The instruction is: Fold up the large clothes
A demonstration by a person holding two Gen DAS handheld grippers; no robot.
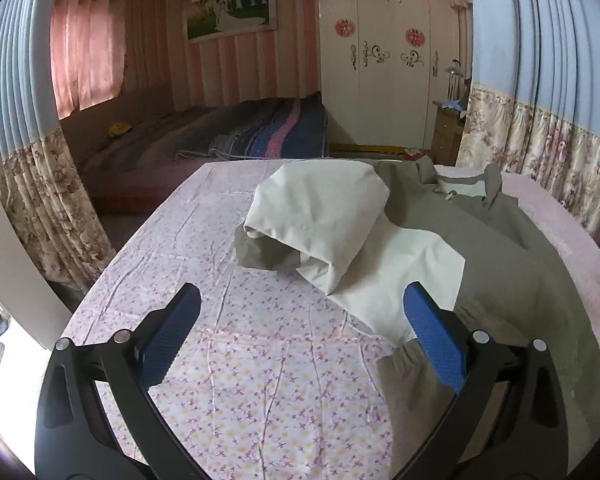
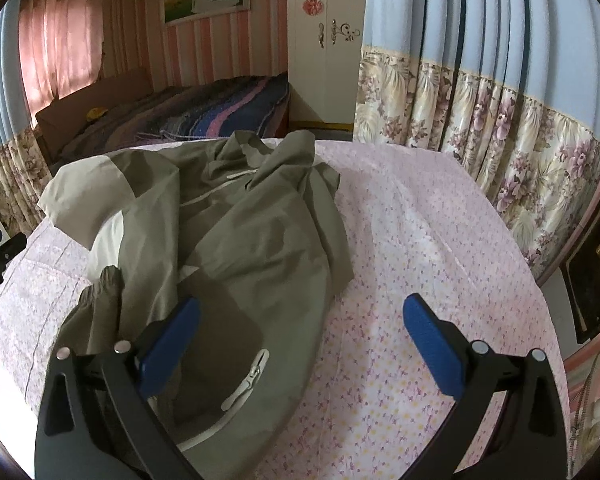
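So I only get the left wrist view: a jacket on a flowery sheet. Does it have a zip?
Observer: Yes. The right wrist view shows a white zip on the jacket's near edge.
Operator: And the other hand-held gripper?
Observer: The right hand-held gripper is open, one side over the jacket, the other over the sheet.
Operator: What's beyond the jacket on that side?
Observer: Only sheet, then a flowered curtain.

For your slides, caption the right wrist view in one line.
Open right gripper above a crumpled olive jacket on floral sheet.
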